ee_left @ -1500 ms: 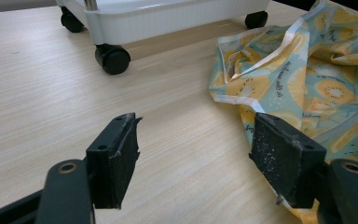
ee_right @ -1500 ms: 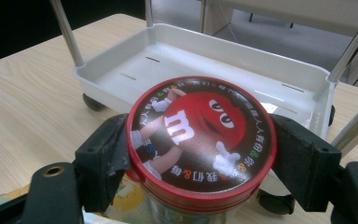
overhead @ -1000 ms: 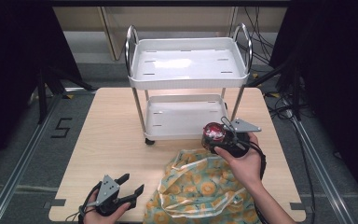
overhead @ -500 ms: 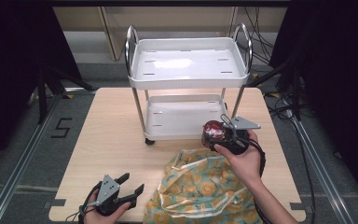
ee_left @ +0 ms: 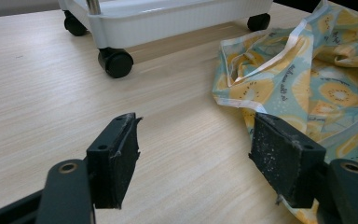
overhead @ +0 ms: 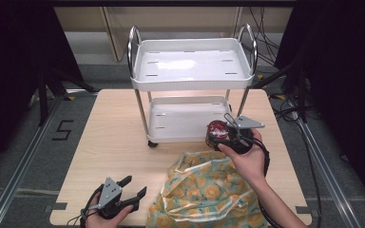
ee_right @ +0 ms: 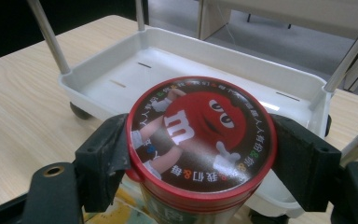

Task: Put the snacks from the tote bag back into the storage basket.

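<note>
Right gripper [ee_right: 200, 149] pinches a red-lidded M&M's candy tin [ee_right: 200, 135] beside the white cart's lower tray [ee_right: 205, 70]; left gripper [ee_left: 193, 158] rests spread wide near the kiwi-print bag [ee_left: 317, 70]

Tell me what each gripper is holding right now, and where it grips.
The right gripper clamps the red-lidded candy can by opposite sides of its lid rim. The left gripper is open over the table, holding nothing.

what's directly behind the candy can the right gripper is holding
The white cart's lower tray lies behind the red-lidded candy can, clamped in the right gripper. The can hides part of the tray's near rim.
</note>
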Motion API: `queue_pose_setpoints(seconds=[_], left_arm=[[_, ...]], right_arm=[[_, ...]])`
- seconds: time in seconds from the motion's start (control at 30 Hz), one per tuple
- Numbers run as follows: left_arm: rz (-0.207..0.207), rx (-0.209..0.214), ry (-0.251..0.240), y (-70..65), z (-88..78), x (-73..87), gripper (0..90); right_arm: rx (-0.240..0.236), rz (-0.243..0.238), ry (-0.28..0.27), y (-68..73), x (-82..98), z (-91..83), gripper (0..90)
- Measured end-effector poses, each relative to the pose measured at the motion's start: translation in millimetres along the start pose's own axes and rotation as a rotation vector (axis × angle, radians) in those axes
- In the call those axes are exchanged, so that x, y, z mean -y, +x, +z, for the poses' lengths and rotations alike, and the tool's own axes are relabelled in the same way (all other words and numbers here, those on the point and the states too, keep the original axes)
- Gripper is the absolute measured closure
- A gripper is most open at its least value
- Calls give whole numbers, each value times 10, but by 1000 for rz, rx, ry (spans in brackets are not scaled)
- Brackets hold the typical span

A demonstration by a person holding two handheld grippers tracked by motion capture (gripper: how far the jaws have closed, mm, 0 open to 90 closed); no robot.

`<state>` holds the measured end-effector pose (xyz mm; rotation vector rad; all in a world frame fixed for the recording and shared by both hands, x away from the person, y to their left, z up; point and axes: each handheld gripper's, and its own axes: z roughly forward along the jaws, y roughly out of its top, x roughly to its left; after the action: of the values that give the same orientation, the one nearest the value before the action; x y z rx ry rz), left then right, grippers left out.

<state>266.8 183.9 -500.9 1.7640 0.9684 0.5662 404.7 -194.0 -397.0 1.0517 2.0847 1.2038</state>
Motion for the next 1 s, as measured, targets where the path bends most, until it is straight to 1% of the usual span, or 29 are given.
queue_pose_setpoints(seconds=[0.07,0.1,0.2,0.23,0.27,0.3,0.33,0.37,0.4,0.43,0.47,0.5,0.53,0.57,0.6,0.7,0.73,0.77,0.83,0.87,0.9,0.93,1.0], left_arm=[[-19,-7,-6,-6,5,5,314],[-9,-8,-4,-1,1,1,314],[-8,-10,-6,0,1,0,315],[-9,-10,-6,-1,1,0,315],[-13,-14,-3,-7,-1,-3,315],[-16,-18,1,-10,-5,-5,315],[-6,-12,-3,5,0,0,315],[-9,-11,-8,5,4,0,315],[-7,-9,-12,11,6,2,315],[-5,-11,-8,14,4,-1,315],[-12,-12,-14,13,9,-3,315],[-9,-15,-12,16,7,-6,315],[-4,-15,-11,19,8,-9,315],[-29,-20,-8,4,9,-6,315],[-30,-26,-2,1,4,-7,315],[-6,-25,1,10,8,-11,315],[-9,-26,0,8,7,-11,315],[-6,-27,2,9,3,-12,314],[-8,-22,-13,11,11,-7,315],[0,-20,-10,17,7,-8,315],[-1,-20,-10,18,5,-8,315],[-8,-34,10,9,-14,-13,315],[-11,-34,5,11,-12,-12,315]], right_arm=[[3,1,-7,-11,2,15,260],[3,1,-7,-11,2,15,260],[1,1,-12,-16,-1,31,260],[-18,14,-2,-13,-4,36,261],[-12,12,0,-21,-8,32,261],[-1,-3,-1,-31,-11,30,261],[2,-5,-8,-35,-12,39,261],[1,4,-10,-29,-18,43,261],[3,3,-13,-39,-22,44,261],[-5,13,2,-40,-31,35,261],[1,13,-2,-42,-34,36,261],[2,8,-1,-48,-37,39,260],[4,10,-13,-47,-34,53,261],[0,9,-2,-50,-36,51,261],[5,4,-10,-57,-39,57,261],[6,5,-14,-55,-41,72,261],[4,14,-19,-47,-38,82,261],[2,12,-6,-52,-43,76,261],[-1,4,-1,-65,-42,93,261],[-1,4,-1,-65,-42,93,261],[-10,12,8,-61,-46,93,261],[4,-9,1,-74,-51,93,261],[9,-7,-4,-76,-53,103,261]])
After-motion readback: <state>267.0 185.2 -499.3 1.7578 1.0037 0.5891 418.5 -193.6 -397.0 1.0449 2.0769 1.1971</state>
